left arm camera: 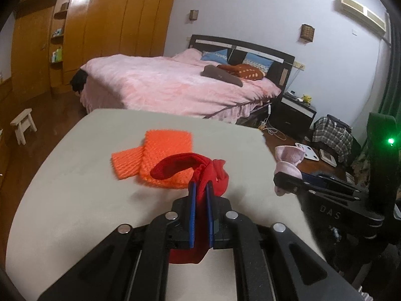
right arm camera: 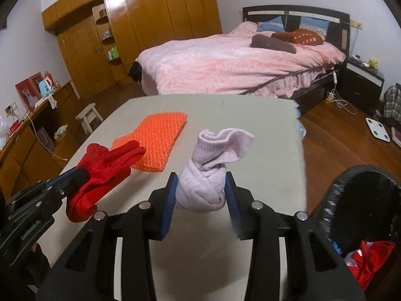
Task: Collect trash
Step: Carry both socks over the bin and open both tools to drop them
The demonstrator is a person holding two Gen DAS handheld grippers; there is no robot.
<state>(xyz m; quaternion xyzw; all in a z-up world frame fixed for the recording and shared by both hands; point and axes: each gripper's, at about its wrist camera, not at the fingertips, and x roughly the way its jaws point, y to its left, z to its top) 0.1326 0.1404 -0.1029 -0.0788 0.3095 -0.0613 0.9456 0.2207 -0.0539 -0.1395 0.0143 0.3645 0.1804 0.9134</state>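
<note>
My left gripper (left arm camera: 201, 186) is shut on a red sock (left arm camera: 200, 173), which hangs above the pale table (left arm camera: 75, 188). From the right wrist view the same red sock (right arm camera: 100, 173) shows at the left, pinched in the left gripper (right arm camera: 72, 178). My right gripper (right arm camera: 201, 183) is shut on a rolled pale pink sock (right arm camera: 203, 188), lifted off the table (right arm camera: 263, 155); this pink sock (left arm camera: 288, 161) also appears at the right of the left wrist view. Two orange foam nets (left arm camera: 163, 155) (right arm camera: 155, 143) lie on the table beyond both grippers.
A black mesh bin (right arm camera: 351, 200) with red and blue items inside stands at the table's right. Beyond the table is a bed with a pink cover (left arm camera: 163, 85), a wooden wardrobe (right arm camera: 150, 25), a white stool (right arm camera: 89, 118), and a scale (right arm camera: 378, 129) on the wood floor.
</note>
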